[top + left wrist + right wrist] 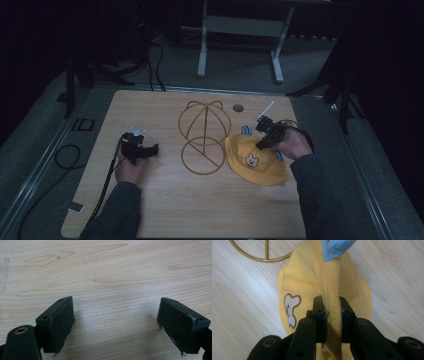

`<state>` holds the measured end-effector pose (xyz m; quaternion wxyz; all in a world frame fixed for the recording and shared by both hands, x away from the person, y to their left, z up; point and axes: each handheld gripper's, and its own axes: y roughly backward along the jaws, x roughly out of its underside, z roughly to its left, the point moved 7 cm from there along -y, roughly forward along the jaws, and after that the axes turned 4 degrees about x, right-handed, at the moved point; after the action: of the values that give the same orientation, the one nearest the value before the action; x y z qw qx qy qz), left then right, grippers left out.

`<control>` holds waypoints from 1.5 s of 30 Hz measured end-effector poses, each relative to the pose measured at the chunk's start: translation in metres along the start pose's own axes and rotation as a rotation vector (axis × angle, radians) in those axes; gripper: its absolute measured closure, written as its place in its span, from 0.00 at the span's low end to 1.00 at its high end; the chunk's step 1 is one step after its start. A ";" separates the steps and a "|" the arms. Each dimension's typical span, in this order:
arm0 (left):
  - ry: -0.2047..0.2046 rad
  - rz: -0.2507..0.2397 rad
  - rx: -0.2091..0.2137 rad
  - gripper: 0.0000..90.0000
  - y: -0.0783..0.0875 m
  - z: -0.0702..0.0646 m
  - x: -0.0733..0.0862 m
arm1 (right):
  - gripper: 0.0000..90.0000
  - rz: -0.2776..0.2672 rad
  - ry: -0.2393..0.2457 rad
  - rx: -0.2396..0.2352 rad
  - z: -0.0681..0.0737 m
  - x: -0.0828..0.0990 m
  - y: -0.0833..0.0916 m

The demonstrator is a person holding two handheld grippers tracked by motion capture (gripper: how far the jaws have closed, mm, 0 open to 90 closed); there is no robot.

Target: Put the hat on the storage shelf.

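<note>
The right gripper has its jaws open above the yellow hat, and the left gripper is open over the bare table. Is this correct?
Not quite. The right gripper is shut on a raised fold of the yellow hat, as the right gripper view shows. The rest holds: the left gripper is open over the bare table.

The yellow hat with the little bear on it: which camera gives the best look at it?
The high view: the whole yellow hat lies on the table beside the wire stand, bear patch showing. The right gripper view is closer but partial: a fold of the hat pinched in the right gripper. The left gripper view looks at bare wood.
</note>
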<state>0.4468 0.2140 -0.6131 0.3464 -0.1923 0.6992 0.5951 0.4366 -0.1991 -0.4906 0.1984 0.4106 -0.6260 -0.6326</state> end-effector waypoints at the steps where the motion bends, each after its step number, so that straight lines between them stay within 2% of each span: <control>1: 0.000 0.000 0.000 0.16 0.000 0.000 0.000 | 0.90 -0.003 0.004 0.006 0.000 0.000 0.002; 10: 0.002 0.000 0.000 0.16 0.000 0.000 0.000 | 0.90 -0.040 0.013 0.038 0.002 0.003 0.012; 17: 0.002 0.002 0.001 0.16 0.000 0.000 0.000 | 0.90 -0.098 0.010 0.060 0.003 0.009 0.021; 22: 0.000 0.004 0.001 0.16 0.000 0.000 0.000 | 0.90 -0.169 0.007 0.070 0.007 0.011 0.032; 32: 0.000 0.003 0.001 0.16 0.000 0.000 0.000 | 0.90 -0.325 -0.032 0.090 0.009 0.018 0.055; 45: 0.000 0.003 0.001 0.16 0.000 0.000 0.000 | 0.90 -0.418 -0.082 0.104 0.007 0.024 0.067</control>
<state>0.4465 0.2140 -0.6131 0.3455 -0.1913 0.6998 0.5953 0.3998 -0.2222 -0.4335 0.0157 0.5149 -0.5666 -0.6431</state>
